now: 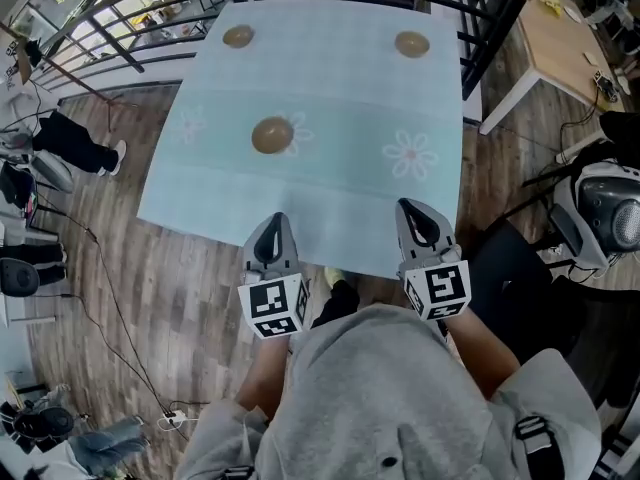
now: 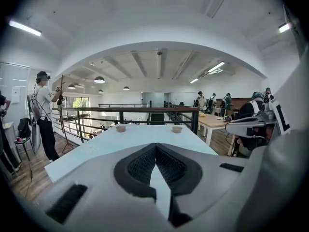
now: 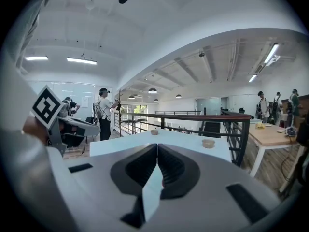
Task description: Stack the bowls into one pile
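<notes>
Three brown bowls stand apart on the pale blue tablecloth: one at the far left, one at the far right, and a nearer one left of the middle. My left gripper is shut and empty over the table's near edge, straight in front of the nearer bowl. My right gripper is beside it, also shut and empty. The left gripper view shows the two far bowls beyond its closed jaws; the nearer bowl is hidden there. In the right gripper view two bowls show.
A dark metal railing runs round the far and left sides of the table. A wooden table stands at the right, with dark equipment near my right side. A person stands at the left by the railing. Cables lie on the wood floor.
</notes>
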### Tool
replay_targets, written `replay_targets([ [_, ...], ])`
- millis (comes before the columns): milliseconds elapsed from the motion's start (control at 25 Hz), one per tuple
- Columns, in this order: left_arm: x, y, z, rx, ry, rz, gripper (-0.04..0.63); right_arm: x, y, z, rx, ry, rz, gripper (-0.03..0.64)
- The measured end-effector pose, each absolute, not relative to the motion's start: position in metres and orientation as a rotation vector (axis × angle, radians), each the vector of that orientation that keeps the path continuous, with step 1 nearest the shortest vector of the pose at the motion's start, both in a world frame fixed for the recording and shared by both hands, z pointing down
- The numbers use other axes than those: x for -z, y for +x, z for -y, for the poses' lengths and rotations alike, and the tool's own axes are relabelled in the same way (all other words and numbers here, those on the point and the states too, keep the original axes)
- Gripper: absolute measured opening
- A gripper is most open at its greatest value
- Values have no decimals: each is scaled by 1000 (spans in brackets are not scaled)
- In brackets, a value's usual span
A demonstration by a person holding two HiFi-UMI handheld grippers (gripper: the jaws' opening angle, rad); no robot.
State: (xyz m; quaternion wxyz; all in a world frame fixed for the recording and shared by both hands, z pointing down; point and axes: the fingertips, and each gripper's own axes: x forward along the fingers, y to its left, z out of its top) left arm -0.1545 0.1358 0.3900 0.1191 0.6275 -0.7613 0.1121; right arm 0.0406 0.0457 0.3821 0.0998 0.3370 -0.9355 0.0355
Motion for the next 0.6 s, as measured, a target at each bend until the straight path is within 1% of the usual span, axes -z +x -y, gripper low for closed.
replay_targets([
  [600,-400,-192,-104,-340,1927,2157,18,-385,12,-33,-61,1055,2712,28],
])
